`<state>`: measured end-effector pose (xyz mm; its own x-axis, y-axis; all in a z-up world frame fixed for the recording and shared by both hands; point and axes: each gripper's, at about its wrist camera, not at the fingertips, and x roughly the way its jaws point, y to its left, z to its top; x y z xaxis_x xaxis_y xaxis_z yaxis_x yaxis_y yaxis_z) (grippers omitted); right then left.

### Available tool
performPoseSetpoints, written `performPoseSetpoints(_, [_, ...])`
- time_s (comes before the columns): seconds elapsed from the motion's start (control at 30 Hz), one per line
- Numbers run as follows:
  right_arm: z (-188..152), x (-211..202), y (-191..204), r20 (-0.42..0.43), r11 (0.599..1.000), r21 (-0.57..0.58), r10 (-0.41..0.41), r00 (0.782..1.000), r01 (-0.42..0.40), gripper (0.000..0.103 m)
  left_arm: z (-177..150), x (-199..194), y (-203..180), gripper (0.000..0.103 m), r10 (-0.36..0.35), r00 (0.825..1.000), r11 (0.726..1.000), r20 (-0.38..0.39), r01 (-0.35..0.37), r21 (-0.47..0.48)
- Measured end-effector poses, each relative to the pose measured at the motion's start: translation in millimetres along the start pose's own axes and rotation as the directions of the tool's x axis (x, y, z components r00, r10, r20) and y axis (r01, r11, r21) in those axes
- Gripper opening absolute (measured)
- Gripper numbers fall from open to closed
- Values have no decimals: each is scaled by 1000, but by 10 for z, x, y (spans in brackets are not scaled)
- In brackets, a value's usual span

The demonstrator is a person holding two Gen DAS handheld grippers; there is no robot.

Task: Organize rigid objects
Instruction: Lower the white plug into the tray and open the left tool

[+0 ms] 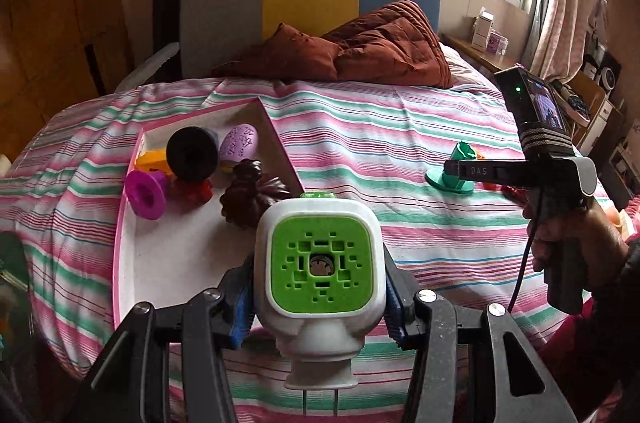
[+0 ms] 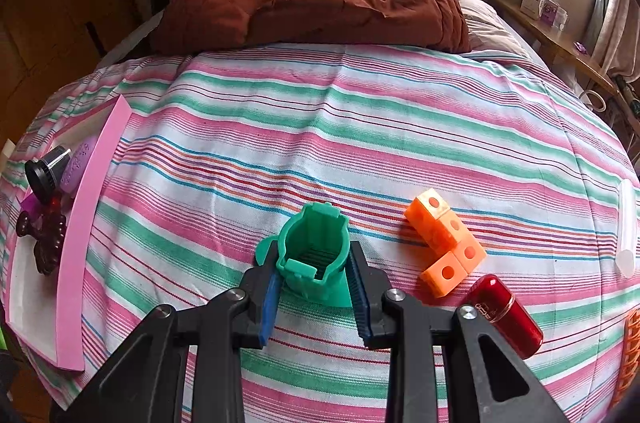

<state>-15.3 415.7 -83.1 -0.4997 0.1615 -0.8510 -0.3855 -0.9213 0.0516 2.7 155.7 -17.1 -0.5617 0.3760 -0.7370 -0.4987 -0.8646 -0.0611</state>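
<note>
My left gripper is shut on a white block with a green perforated face, held above the near part of the pink-rimmed white tray. The tray holds a black spool, a purple egg, a magenta spool and a dark brown figure. My right gripper is shut on a green cup-shaped piece that stands on the striped bed. From the left wrist view the right gripper shows at the right, a hand holding it, with the green piece at its tips.
Orange linked cubes and a red capsule lie just right of the green piece. A white tube and an orange grid piece sit at the right edge. A brown quilt is heaped at the bed's head.
</note>
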Motion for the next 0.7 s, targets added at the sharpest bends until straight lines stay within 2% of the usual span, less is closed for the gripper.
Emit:
performPoseSetpoints(0.3, [4, -1, 20, 3, 1000, -10, -5, 1000, 5, 30, -90, 20, 284, 52, 32, 999, 997, -21, -33, -65])
performPoseSetpoints(0.47, [3, 3, 25, 5, 1000, -16, -7, 1000, 7, 30, -144, -11, 606, 52, 48, 998, 991, -26, -51, -126])
performPoseSetpoints(0.57, [4, 5, 38, 3, 1000, -14, -8, 1000, 8, 30, -183, -11, 925, 52, 49, 998, 979, -44, -57, -195])
performPoseSetpoints(0.7, [4, 15, 39, 4, 1000, -17, -11, 1000, 11, 30, -222, 51, 1307, 52, 49, 996, 950, -80, -71, -304])
